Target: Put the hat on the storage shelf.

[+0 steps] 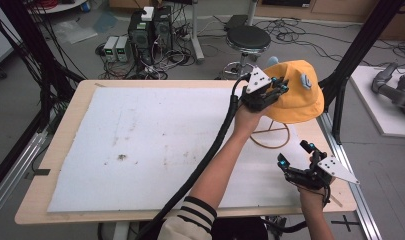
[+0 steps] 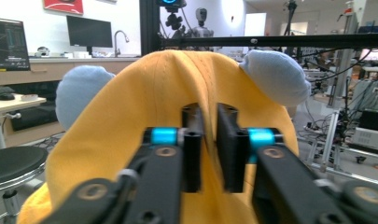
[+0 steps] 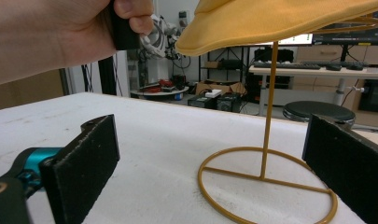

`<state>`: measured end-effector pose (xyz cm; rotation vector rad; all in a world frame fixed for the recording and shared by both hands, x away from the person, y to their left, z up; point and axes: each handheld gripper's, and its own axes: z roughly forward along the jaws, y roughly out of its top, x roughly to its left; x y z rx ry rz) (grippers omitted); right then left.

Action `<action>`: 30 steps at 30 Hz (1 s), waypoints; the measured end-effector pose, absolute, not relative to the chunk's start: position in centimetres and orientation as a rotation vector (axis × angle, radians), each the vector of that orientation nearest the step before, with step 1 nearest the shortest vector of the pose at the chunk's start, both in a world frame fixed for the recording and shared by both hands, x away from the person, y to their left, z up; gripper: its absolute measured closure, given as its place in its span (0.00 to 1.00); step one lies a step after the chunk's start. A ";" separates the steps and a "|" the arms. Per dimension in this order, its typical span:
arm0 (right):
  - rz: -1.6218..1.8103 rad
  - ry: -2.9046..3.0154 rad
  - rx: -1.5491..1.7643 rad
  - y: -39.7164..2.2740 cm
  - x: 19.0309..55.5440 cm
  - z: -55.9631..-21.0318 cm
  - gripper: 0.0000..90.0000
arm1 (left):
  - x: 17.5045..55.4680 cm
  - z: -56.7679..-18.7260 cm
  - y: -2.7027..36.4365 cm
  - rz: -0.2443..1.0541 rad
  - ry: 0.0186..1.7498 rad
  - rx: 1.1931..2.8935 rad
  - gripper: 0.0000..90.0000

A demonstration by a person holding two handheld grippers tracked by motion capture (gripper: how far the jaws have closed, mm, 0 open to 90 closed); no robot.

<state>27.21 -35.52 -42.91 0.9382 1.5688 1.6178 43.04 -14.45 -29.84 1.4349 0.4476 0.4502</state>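
A yellow hat (image 1: pixel 299 97) with light blue ears (image 2: pixel 276 74) sits on top of a gold wire stand (image 1: pixel 270 136) at the table's far right. My left gripper (image 1: pixel 279 86) is up against the hat's near side. In the left gripper view its jaws (image 2: pixel 210 116) stand a narrow gap apart, with a ridge of the yellow hat (image 2: pixel 154 84) between them. My right gripper (image 1: pixel 294 153) hovers low near the front right, wide open and holding nothing. In the right gripper view the stand (image 3: pixel 267 140) rises ahead, with the hat's brim (image 3: pixel 280 21) above.
A white foam sheet (image 1: pixel 140 140) covers most of the wooden table. A black stool (image 1: pixel 248 39) and computer boxes (image 1: pixel 150 30) with cables stand on the floor beyond the far edge. A black frame post (image 1: pixel 340 102) rises just right of the hat.
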 end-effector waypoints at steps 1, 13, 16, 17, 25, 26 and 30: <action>1.620 1.568 0.935 -35.5 27.2 -42.9 0.04 | 43.1 -29.8 -14.4 0.451 0.452 1.439 0.76; 1.620 1.567 0.932 -35.6 27.3 -42.9 0.04 | 43.2 -29.2 -13.5 0.508 0.506 1.414 0.20; 1.618 1.565 0.939 -35.9 27.3 -43.0 0.04 | 43.1 -28.5 -12.0 0.536 0.514 1.405 0.12; 1.618 1.565 0.939 -35.9 27.3 -43.0 0.04 | 43.1 -28.5 -12.0 0.536 0.514 1.405 0.12; 1.617 1.576 0.931 -35.8 27.3 -43.0 0.04 | 42.6 -27.0 -7.8 0.593 0.519 1.409 0.09; 1.616 1.579 0.933 -35.7 27.3 -43.0 0.04 | 42.6 -27.0 -7.8 0.593 0.519 1.409 0.09; 1.614 1.583 0.931 -35.7 27.3 -43.0 0.04 | 41.8 -26.6 -4.3 0.642 0.529 1.408 0.09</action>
